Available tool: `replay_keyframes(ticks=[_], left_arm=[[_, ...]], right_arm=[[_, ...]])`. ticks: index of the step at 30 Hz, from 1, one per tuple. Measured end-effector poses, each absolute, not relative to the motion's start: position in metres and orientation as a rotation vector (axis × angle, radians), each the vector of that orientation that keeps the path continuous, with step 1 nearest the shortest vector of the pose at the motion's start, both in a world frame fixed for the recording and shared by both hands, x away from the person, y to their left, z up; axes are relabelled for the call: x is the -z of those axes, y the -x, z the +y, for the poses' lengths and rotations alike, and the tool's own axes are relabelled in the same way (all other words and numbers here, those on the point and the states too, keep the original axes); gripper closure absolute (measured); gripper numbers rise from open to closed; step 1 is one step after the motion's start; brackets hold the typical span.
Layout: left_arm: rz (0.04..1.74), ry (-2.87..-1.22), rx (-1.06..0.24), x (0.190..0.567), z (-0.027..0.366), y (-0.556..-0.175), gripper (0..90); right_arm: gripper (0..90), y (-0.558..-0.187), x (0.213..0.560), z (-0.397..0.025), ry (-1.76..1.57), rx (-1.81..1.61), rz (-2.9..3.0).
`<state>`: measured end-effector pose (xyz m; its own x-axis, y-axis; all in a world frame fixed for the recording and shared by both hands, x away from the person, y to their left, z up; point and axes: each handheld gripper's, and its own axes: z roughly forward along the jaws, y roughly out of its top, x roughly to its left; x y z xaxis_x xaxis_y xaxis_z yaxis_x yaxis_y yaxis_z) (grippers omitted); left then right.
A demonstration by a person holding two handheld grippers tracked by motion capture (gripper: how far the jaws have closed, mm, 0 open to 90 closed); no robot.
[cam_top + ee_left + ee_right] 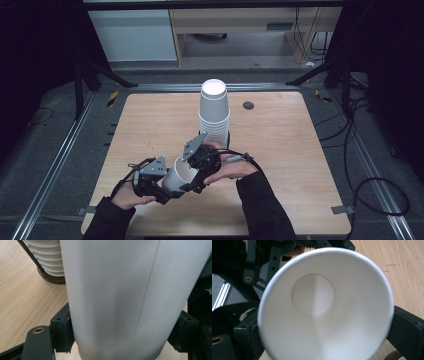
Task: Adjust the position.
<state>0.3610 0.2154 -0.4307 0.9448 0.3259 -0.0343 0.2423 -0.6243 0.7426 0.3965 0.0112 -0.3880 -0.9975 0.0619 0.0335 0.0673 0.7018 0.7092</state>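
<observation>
Paper cup (130,297) sits clamped between both grippers' fingers (61,332) (tilted).

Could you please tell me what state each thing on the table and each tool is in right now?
Cup: held off the table, tilted, empty, mouth toward the right tool.
Stack: upside-down cups nested, upright on a dark base.
Left tool: shut on the cup's wall.
Right tool: jaws on both sides of the cup's rim, shut on it.
Table: bare wood apart from these.
</observation>
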Motion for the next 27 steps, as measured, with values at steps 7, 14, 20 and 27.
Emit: replay_keyframes(ticks=[7,14,20,27], left_arm=[[0.427,-2.247,-0.139,0.43,0.223,-0.363,22.5],[0.459,-2.162,-0.159,0.423,0.231,-0.365,22.4],[0.459,-2.102,-0.169,0.42,0.23,-0.363,22.2],[0.458,-2.084,-0.175,0.42,0.225,-0.362,22.2]], right_arm=[[3.7,-0.397,0.377,-0.009,0.149,1.29,-2.88],[3.8,-0.396,0.374,-0.03,0.217,1.408,-2.851],[3.8,-0.397,0.38,-0.039,0.307,1.509,-2.774],[3.9,-0.395,0.392,-0.03,0.317,1.571,-2.694]])
